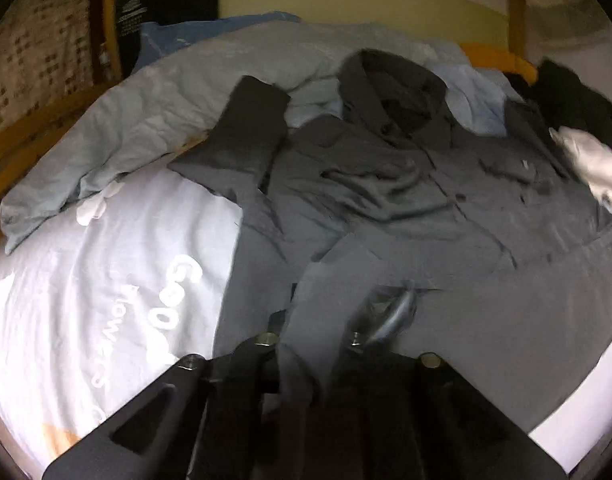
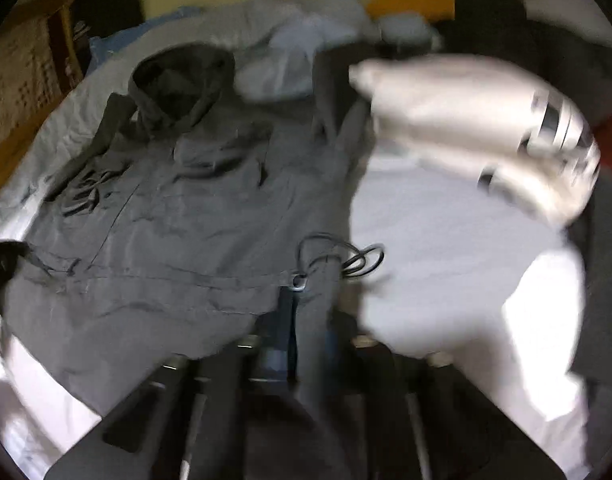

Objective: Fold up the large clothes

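- Left wrist view: left tongs (image 1: 312,340), pads clamped on the hem of the grey jacket (image 1: 386,184). Jacket lies on the bed (image 1: 85,280), stretching straight away from the tongs, hood (image 1: 390,84) at the far end, long axis hem to hood.
- One sleeve (image 1: 241,136) bent back at far left. Rumpled pale blanket (image 1: 145,112) beyond it, clear of the fold path.
- Right wrist view: right tongs (image 2: 310,332), clamped on the jacket's other hem corner by the drawstring (image 2: 346,256). Jacket spreads ahead and leftward.
- Blurred white object (image 2: 466,120) passes across upper right; identity unclear. Both tongs equally near the hem.
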Tool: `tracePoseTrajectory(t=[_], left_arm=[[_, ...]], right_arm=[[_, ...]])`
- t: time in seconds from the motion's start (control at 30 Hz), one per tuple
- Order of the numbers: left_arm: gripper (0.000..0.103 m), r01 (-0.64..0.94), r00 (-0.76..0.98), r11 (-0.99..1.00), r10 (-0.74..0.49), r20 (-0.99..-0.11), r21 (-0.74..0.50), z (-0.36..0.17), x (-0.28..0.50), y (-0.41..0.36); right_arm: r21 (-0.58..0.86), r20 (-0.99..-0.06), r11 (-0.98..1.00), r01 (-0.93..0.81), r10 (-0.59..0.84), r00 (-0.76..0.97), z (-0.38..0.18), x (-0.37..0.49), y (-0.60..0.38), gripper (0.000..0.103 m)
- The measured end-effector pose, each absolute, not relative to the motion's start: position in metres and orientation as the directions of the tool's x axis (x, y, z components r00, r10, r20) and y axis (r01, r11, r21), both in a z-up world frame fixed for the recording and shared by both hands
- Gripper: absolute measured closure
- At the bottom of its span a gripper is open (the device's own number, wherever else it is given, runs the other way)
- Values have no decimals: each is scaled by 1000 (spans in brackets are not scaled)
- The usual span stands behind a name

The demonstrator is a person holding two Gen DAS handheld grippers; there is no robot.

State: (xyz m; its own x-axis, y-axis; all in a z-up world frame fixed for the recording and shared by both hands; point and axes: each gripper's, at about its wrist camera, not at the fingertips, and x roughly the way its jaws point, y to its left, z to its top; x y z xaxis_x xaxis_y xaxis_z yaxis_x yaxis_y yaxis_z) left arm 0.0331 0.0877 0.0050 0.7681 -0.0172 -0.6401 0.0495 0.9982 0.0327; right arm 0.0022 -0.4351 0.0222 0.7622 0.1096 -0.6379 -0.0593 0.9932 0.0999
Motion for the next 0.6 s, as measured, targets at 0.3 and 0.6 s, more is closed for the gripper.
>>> tracePoseTrajectory(t=[0.3,0.6], left_arm=[[94,-40,739,999,35,-673,8,-11,75,97],[64,-119,707,989,150,-691,93,-33,83,94]], right_arm=[[48,-617,999,-21,46,786,14,42,-421,97],[62,-687,997,36,16,726,-24,59,-425,92]])
